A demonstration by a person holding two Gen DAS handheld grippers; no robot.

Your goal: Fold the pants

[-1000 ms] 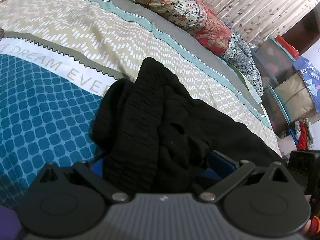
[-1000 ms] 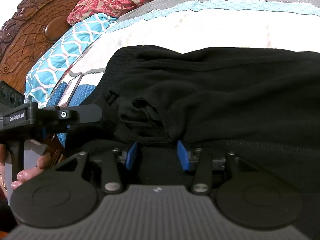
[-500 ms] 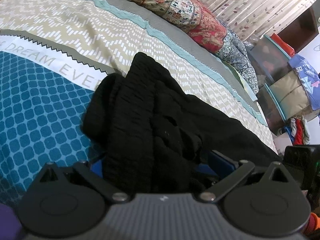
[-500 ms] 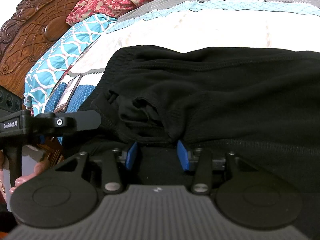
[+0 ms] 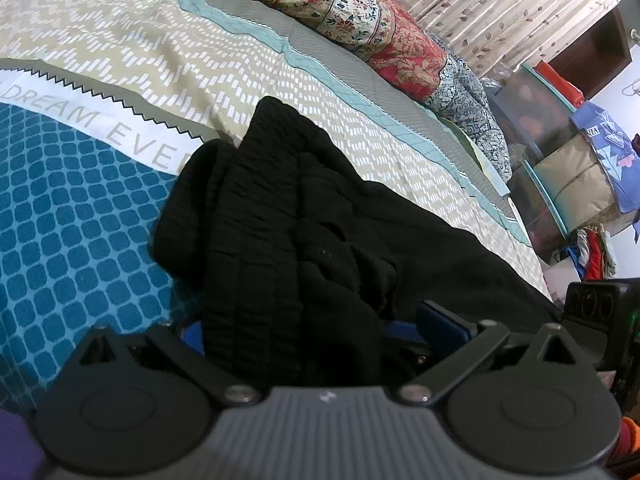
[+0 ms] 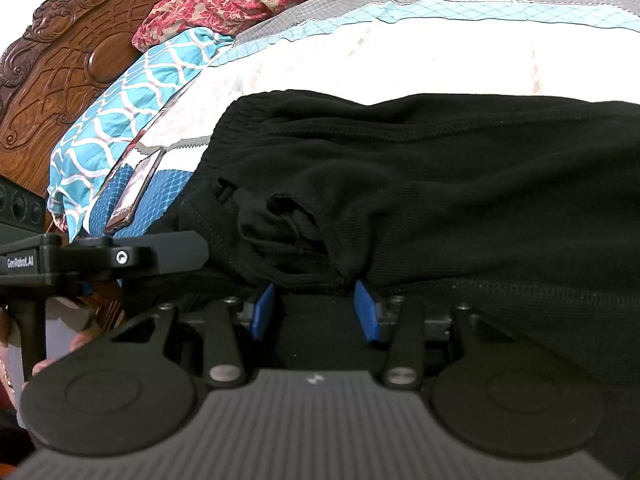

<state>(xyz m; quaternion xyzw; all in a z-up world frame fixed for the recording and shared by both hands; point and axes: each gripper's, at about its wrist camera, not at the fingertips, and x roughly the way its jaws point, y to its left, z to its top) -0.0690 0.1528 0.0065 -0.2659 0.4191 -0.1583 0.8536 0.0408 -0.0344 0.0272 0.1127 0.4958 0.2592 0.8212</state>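
Observation:
Black pants point(image 5: 304, 216) lie bunched on the patterned bedspread point(image 5: 80, 216). In the left wrist view the ribbed waistband rises between the fingers of my left gripper point(image 5: 316, 328), whose blue pads are wide apart around a thick wad of cloth. In the right wrist view the pants point(image 6: 460, 184) spread across the bed, and my right gripper point(image 6: 316, 308) has its blue pads point(image 6: 366, 312) closed on a fold of the fabric. The left gripper's body point(image 6: 100, 260) shows at the left of the right wrist view.
Patterned pillows point(image 5: 360, 20) line the far side of the bed. A carved wooden headboard point(image 6: 52, 68) and a teal pillow point(image 6: 132, 108) stand at left. A phone point(image 6: 136, 188) lies on the bedspread. Storage boxes point(image 5: 560, 152) stand beyond the bed.
The left gripper has moved a little with the waistband, so the pants sit slightly lower and left in its view. The right gripper's hold has not changed.

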